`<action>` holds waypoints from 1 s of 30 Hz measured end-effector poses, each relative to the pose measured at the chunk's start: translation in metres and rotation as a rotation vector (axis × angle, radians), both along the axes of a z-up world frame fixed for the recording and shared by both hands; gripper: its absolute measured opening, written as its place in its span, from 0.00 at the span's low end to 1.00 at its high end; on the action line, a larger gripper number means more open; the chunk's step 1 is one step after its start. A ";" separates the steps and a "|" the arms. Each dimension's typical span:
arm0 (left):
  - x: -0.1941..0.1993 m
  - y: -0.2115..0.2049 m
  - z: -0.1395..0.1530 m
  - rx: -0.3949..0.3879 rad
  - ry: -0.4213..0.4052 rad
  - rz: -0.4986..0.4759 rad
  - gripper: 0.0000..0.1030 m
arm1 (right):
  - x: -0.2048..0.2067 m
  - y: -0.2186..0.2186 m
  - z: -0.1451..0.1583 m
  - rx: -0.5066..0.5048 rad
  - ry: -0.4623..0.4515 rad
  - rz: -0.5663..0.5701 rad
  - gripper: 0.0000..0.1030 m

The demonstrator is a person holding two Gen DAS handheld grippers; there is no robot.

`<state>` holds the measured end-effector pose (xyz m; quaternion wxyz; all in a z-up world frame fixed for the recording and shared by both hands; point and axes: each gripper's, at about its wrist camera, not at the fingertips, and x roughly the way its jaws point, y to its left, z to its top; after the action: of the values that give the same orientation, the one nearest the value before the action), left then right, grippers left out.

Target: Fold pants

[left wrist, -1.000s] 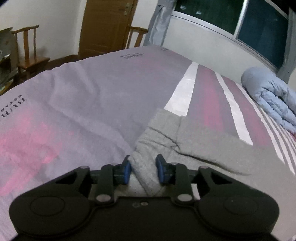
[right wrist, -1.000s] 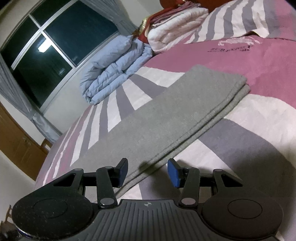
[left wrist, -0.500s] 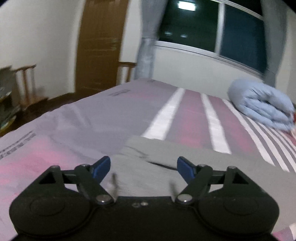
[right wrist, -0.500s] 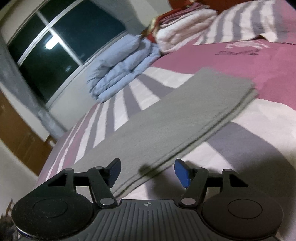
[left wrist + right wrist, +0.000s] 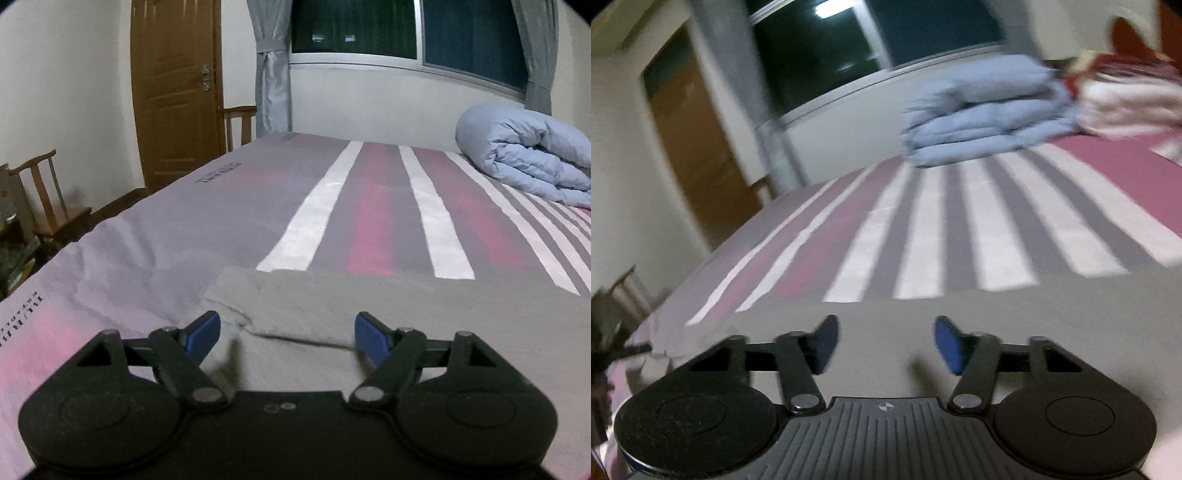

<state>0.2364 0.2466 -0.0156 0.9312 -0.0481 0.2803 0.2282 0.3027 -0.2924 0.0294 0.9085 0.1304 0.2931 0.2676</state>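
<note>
Pants lay flat on the striped bed, one layer over another, probably mid-fold. Left tongs and right tongs hovered just above the cloth, both spread wide and grasping nothing, likely readying for another pinch.

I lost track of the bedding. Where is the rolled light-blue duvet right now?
In the left wrist view the light-blue duvet lies at the far right of the striped bed, under the window, well beyond the gray pants.
</note>
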 end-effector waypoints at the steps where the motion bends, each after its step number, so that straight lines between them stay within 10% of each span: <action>1: 0.000 0.003 0.000 -0.001 -0.001 0.006 0.70 | 0.007 0.013 -0.001 -0.011 -0.001 0.023 0.45; 12: 0.024 0.031 -0.001 0.008 0.036 -0.011 0.70 | 0.076 0.148 -0.018 -0.153 -0.033 0.229 0.45; 30: 0.038 0.058 -0.012 -0.012 0.065 -0.048 0.69 | 0.143 0.247 -0.061 -0.282 0.019 0.543 0.45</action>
<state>0.2746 0.3047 -0.0278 0.9265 -0.0396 0.3127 0.2055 0.4460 -0.0452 -0.0318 0.8102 -0.0776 0.3601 0.4560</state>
